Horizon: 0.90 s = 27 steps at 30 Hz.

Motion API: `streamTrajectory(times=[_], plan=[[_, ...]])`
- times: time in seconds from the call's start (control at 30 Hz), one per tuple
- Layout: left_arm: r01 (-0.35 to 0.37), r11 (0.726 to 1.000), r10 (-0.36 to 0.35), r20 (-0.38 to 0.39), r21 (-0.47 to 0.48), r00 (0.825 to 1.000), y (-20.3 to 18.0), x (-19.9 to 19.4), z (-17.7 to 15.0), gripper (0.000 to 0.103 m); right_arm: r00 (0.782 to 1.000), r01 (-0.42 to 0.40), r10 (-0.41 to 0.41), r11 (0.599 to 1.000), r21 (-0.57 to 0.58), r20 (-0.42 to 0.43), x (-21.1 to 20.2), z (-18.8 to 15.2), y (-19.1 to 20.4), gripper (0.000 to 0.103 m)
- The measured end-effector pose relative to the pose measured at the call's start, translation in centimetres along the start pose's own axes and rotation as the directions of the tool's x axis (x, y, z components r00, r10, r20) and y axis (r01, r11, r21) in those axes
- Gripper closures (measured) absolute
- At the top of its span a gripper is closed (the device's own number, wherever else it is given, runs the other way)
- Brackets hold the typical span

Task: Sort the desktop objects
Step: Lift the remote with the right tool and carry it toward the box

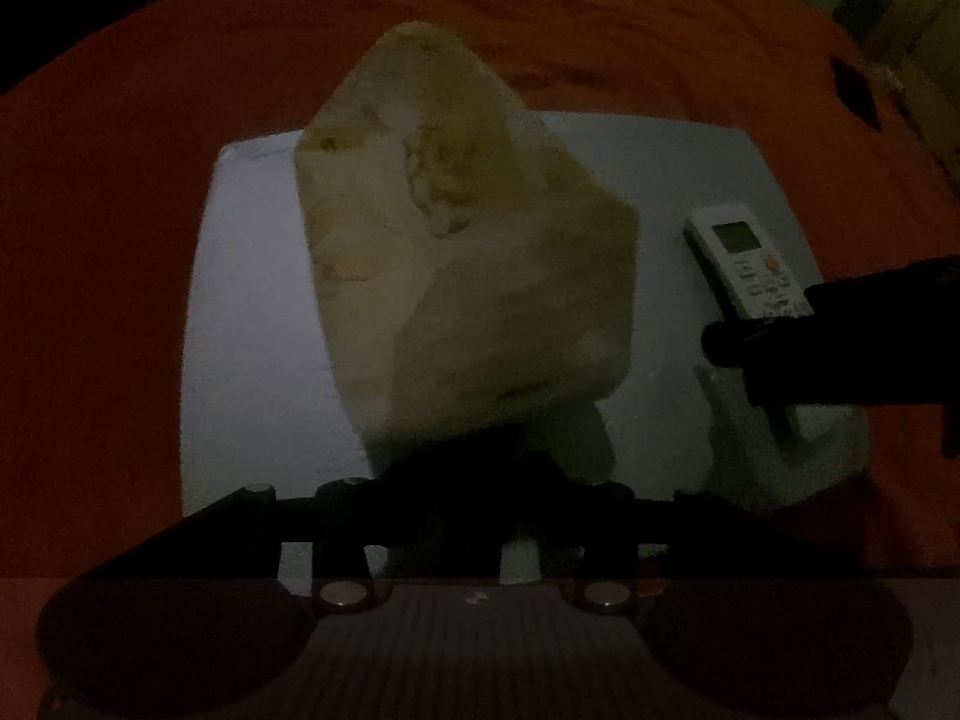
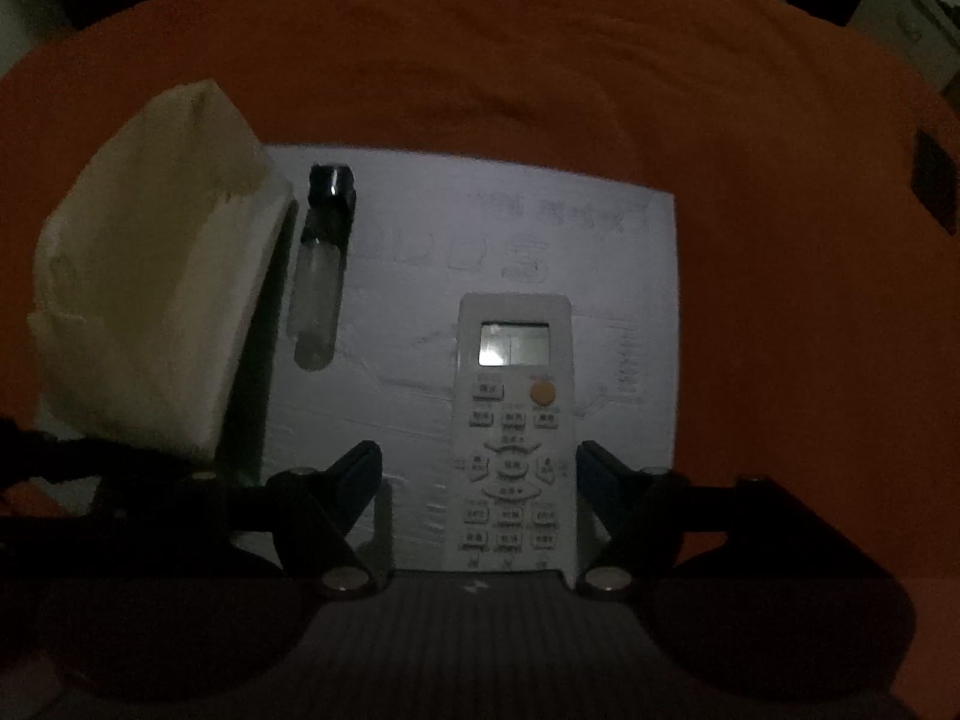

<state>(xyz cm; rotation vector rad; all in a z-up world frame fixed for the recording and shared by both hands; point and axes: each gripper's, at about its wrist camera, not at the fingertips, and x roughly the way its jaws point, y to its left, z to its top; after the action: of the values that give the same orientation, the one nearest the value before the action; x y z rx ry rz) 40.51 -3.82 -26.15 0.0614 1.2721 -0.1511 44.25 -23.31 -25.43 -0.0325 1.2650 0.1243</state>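
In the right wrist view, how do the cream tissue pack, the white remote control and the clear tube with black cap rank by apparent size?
Largest to smallest:
1. cream tissue pack, possibly enlarged by nearness
2. white remote control
3. clear tube with black cap

On the surface lies a cloth, and on the cloth a flat board. In the right wrist view, a remote lies on the board, lengthwise, its lower half between the fingers of the right claw, not touched on the left side. Left of the remote, apart from it, a small bottle lies on the board. Left of the bottle, just beside it, a soft pack overhangs the board's left edge. In the left wrist view the pack stands before the left claw, remote to its right.
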Motion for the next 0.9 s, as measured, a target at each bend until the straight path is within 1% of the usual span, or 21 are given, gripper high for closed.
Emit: streamTrajectory(times=[0.03,0.07,0.1,0.13,0.2,0.27,0.33,0.4,0.5,0.7,0.83,0.9], plan=[[-0.002,1.000,0.002,0.005,0.006,1.000,-0.2,0.1,0.1,0.067,1.000,0.005,-0.005,1.000,0.006,-0.009,0.1,-0.1,-0.1,0.035],[0.001,1.000,-0.001,0.008,0.008,1.000,-0.2,0.1,0.2,0.068,1.000,0.009,-0.009,1.000,0.018,-0.015,0.2,-0.2,-0.3,0.043],[0.002,1.000,-0.003,0.011,0.010,1.000,-0.3,0.1,0.2,0.072,1.000,0.017,-0.017,0.999,0.031,-0.018,0.2,-0.4,-0.5,0.049],[0.003,1.000,-0.004,0.017,0.017,1.000,-0.3,0.1,0.2,0.081,1.000,0.024,-0.023,0.999,0.043,-0.017,0.2,-0.5,-0.8,0.054],[0.026,0.999,-0.027,0.027,0.046,0.999,-0.3,-0.4,0.2,0.081,1.000,0.010,-0.010,0.998,0.055,-0.013,-0.1,-0.7,-1.2,0.054],[0.047,0.997,-0.049,0.039,0.060,0.998,-0.2,-1.3,0.1,0.081,1.000,-0.019,0.020,0.996,0.086,-0.016,-0.6,-0.9,-1.9,0.054],[0.087,0.994,-0.090,0.044,0.067,0.995,0.0,-2.6,0.0,0.082,0.998,-0.052,0.054,0.992,0.113,-0.015,-1.3,-1.2,-2.4,0.054],[0.118,0.991,-0.121,0.052,0.068,0.991,0.3,-3.9,-0.2,0.082,0.996,-0.083,0.084,0.989,0.122,-0.007,-2.4,-1.5,-2.8,0.054],[0.169,0.985,-0.171,0.048,0.043,0.984,0.8,-5.7,-0.5,0.082,0.993,-0.117,0.116,0.985,0.129,0.011,-4.0,-2.0,-3.3,0.054],[0.212,0.976,-0.215,0.076,0.053,0.974,1.1,-8.1,-1.4,0.082,0.985,-0.172,0.170,0.977,0.127,0.028,-6.4,-3.3,-3.4,0.054],[0.226,0.972,-0.231,0.093,0.058,0.968,1.1,-9.4,-2.2,0.082,0.983,-0.183,0.179,0.977,0.113,0.040,-7.3,-3.9,-4.1,0.054],[0.243,0.967,-0.250,0.104,0.069,0.963,0.9,-10.5,-2.7,0.082,0.981,-0.191,0.187,0.975,0.111,0.048,-8.0,-4.4,-4.2,0.054]])
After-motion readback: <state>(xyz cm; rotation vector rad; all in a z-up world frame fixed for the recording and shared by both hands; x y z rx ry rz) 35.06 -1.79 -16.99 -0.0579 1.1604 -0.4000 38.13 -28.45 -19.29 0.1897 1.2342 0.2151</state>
